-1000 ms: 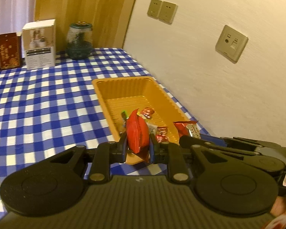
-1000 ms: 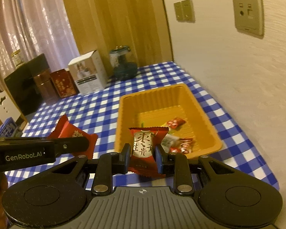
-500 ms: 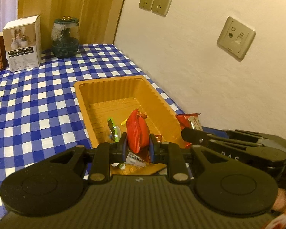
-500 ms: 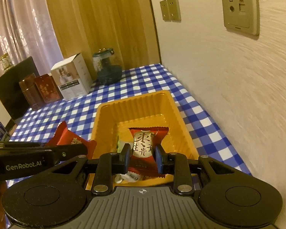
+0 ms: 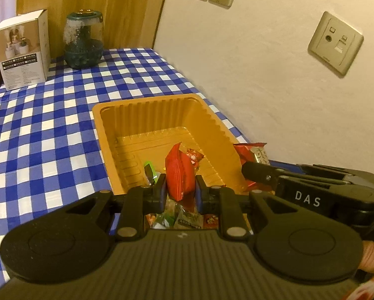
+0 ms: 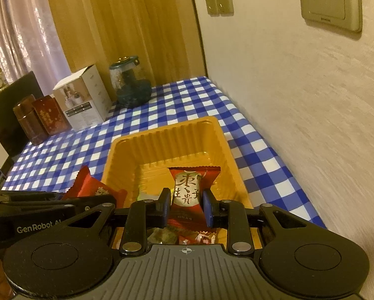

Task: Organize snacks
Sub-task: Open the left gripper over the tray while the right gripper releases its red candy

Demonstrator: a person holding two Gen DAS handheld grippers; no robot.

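- Two claws had moved forward since the earlier frames and hung over the orange tray (image 5: 147, 115) on the checked desk (image 5: 37, 125), no longer short of its near rim
- The left claw (image 5: 180, 187) pinched a red snack packet (image 5: 180, 175) edge-on
- The right claw (image 6: 186, 206) pinched a red-and-gold packet (image 6: 188, 190) face-on
- Loose wrapped snacks (image 5: 184, 218) below the claws were mostly hidden by the claw bodies, their labels unreadable
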